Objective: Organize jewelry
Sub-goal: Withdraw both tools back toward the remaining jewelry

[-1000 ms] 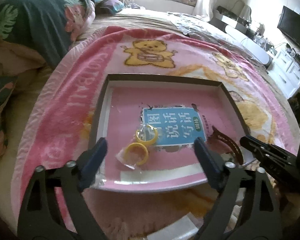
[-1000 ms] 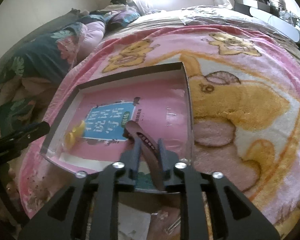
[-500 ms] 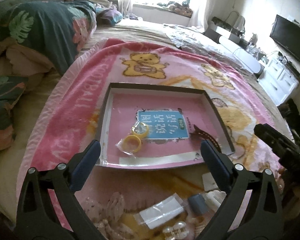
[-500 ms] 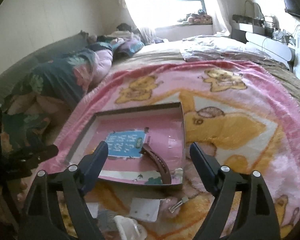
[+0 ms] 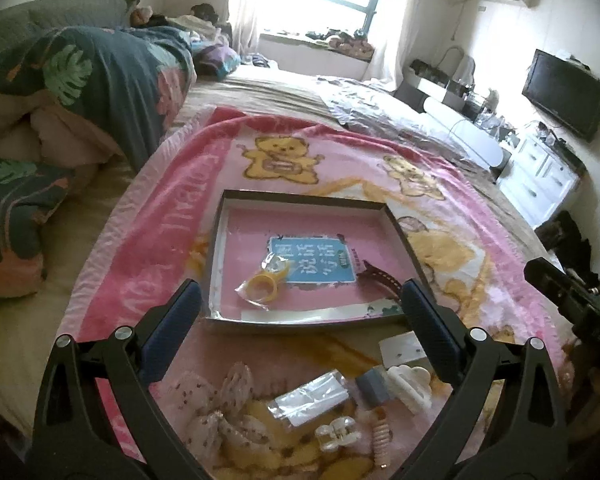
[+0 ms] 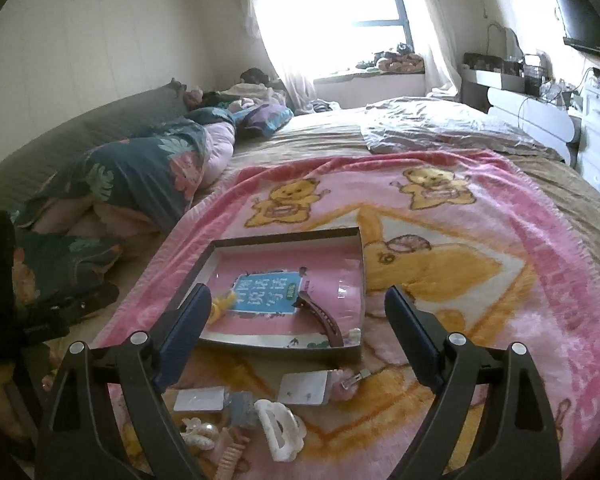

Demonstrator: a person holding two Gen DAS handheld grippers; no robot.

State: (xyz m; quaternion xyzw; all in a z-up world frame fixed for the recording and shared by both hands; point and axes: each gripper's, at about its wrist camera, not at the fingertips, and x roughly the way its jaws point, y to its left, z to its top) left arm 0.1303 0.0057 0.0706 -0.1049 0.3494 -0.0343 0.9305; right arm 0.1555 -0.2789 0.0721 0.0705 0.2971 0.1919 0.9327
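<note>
A shallow dark-rimmed box point(image 5: 300, 196) point(image 6: 284, 234) with a pink floor lies on the pink bear blanket. In it are yellow rings in clear bags point(image 5: 260, 286) point(image 6: 222, 304) and a dark brown hair clip point(image 5: 380, 278) point(image 6: 320, 314). Loose pieces lie in front of the box: a white claw clip point(image 5: 410, 386) point(image 6: 280, 428), a small clear claw clip point(image 5: 338, 436) point(image 6: 198, 432), earring cards point(image 6: 304, 388), a silver packet point(image 5: 312, 402) and a pink spiral tie point(image 5: 380, 438). My left gripper point(image 5: 300, 312) and right gripper point(image 6: 300, 328) are open and empty, above the loose pieces.
A dark floral quilt point(image 5: 100, 76) point(image 6: 140, 176) is heaped at the left of the bed. White drawers point(image 5: 540, 176) and a wall TV point(image 5: 564, 92) stand at the right. The other gripper shows at each view's edge point(image 5: 572, 296) point(image 6: 28, 320).
My right gripper opened and left the brown hair clip in the box. Both grippers pulled back and up from the box, so the loose pieces in front came into view.
</note>
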